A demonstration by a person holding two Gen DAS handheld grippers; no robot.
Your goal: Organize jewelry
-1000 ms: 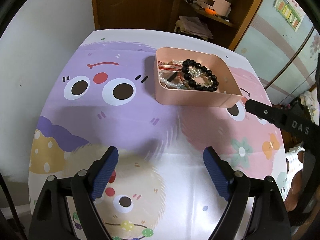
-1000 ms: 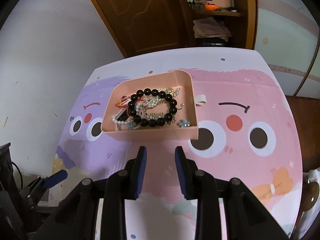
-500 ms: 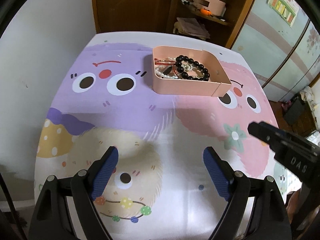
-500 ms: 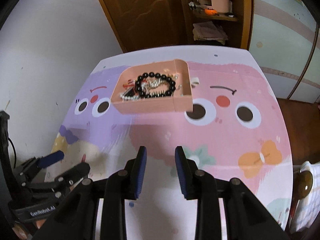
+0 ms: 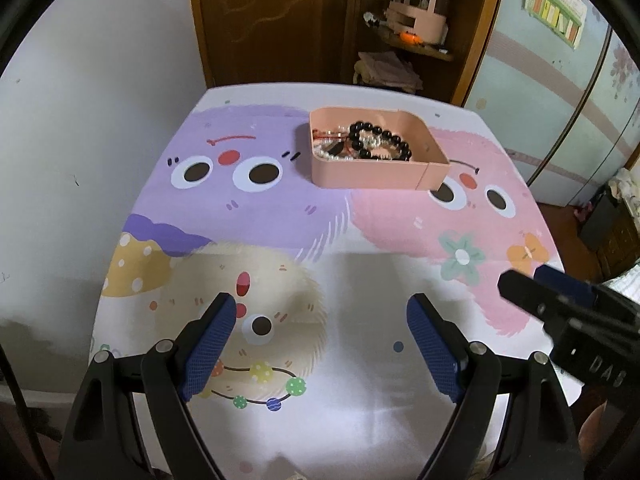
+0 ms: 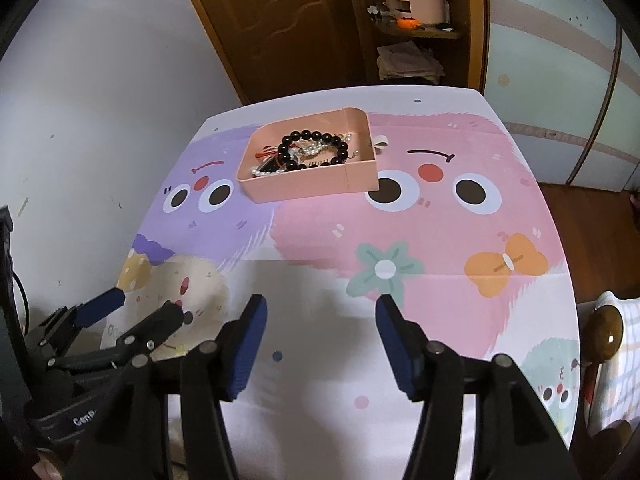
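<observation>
Jewelry, a black bead bracelet [image 5: 380, 142] among pearls, is seen gathered in the pink tray [image 5: 372, 172] at the table's [image 6: 400, 420] far side, so both empty, spread-apart grippers, left [image 5: 318, 344] and right [image 6: 320, 340], are best held clear, the tray left undisturbed.

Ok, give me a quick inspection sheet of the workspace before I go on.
Surface: table under a cartoon-print cover.
Job's things: pink tray at the far side, holding a black bead bracelet, pearls and red cord, tangled together.
Clutter: small white tab beside the tray.
Grippers: left gripper and right gripper both open, empty, at the near edge.
Cables: dark cable at far left.
Surroundings: wooden door, shelf with a pink organizer, wall.
</observation>
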